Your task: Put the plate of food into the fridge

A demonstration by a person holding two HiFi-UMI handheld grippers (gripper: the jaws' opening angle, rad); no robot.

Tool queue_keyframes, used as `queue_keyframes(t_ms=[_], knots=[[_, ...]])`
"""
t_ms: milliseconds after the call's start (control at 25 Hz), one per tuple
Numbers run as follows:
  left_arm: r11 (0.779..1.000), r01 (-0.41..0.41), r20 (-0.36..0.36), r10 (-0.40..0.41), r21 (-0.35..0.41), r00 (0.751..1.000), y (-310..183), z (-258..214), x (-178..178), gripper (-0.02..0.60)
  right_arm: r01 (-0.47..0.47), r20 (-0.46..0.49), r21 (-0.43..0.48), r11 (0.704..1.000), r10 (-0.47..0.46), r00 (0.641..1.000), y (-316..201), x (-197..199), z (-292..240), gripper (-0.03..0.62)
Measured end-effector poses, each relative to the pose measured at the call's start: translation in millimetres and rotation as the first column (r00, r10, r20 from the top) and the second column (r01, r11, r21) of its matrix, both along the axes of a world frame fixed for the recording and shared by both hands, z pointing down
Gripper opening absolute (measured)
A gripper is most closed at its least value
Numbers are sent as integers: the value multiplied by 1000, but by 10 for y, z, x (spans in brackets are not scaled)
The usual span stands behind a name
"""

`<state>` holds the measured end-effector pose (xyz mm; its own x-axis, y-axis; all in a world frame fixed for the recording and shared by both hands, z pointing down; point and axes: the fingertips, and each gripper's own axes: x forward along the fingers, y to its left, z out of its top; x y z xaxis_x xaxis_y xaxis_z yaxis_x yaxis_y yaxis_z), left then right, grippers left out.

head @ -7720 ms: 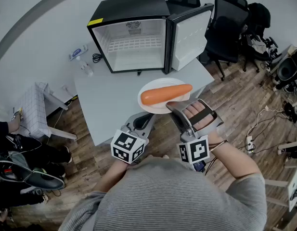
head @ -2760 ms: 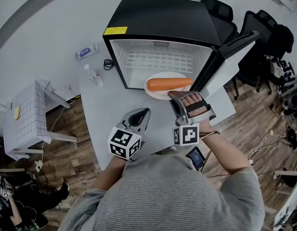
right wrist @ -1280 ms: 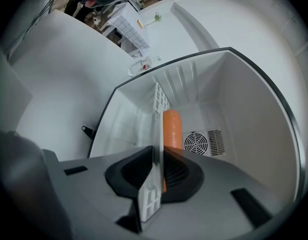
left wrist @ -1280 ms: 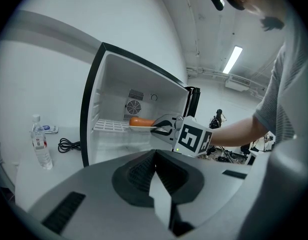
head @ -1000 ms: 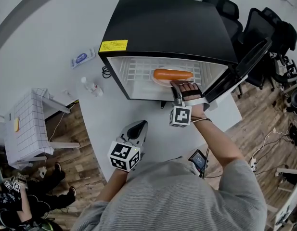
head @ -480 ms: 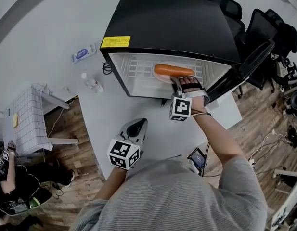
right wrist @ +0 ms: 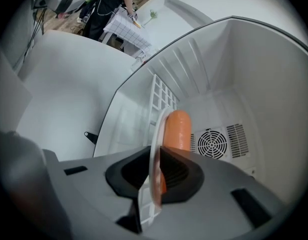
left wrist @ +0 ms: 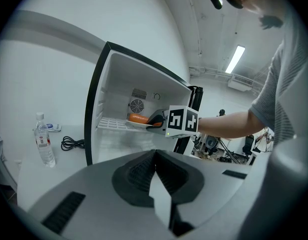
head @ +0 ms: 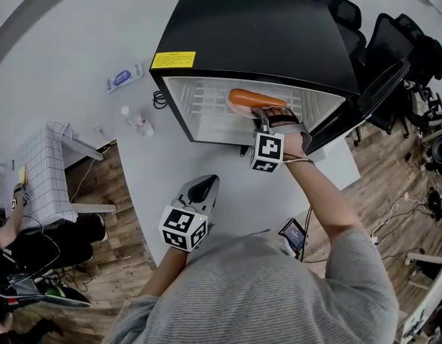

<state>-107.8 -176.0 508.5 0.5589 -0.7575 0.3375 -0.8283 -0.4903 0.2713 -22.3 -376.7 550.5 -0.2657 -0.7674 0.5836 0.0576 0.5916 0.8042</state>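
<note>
The black fridge (head: 256,34) stands open on the white table (head: 228,192), its door (head: 378,84) swung out to the right. Inside it, my right gripper (head: 261,117) is shut on the rim of a white plate (right wrist: 154,144) that carries a long orange piece of food (head: 255,98). The plate is held at the level of the wire shelf (right wrist: 161,101); whether it rests on the shelf I cannot tell. In the left gripper view the food (left wrist: 139,118) shows inside the fridge. My left gripper (head: 204,190) hangs shut and empty over the table, in front of the fridge.
A water bottle (head: 137,124) and a black cable (head: 157,104) lie left of the fridge. A small screen device (head: 296,235) sits at the table's near edge. Office chairs (head: 392,41) stand at the right. A white grid-topped stand (head: 41,178) is on the left.
My right gripper has carried the plate a little deeper into the fridge and tilted further down. The left gripper has stayed where it was.
</note>
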Motion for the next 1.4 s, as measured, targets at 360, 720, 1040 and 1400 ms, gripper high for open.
queue_keyframes(t_ms=[360, 720, 1040, 1400], knots=[[1000, 5, 1, -5, 1, 1000, 6, -3, -11, 11, -14, 46, -137, 991, 21, 999, -12, -74, 31, 49], [1000, 12, 0, -12, -2, 1000, 13, 5, -17, 11, 4, 51, -300, 954, 11, 999, 60, -129, 41, 65], [1000, 17, 5, -17, -4, 1000, 20, 24, -18, 11, 70, 69, -283, 957, -52, 996, 134, -253, 20, 115], [1000, 15, 10, -15, -8, 1000, 20, 43, -10, 11, 73, 52, -94, 993, -68, 996, 142, -264, 17, 141]])
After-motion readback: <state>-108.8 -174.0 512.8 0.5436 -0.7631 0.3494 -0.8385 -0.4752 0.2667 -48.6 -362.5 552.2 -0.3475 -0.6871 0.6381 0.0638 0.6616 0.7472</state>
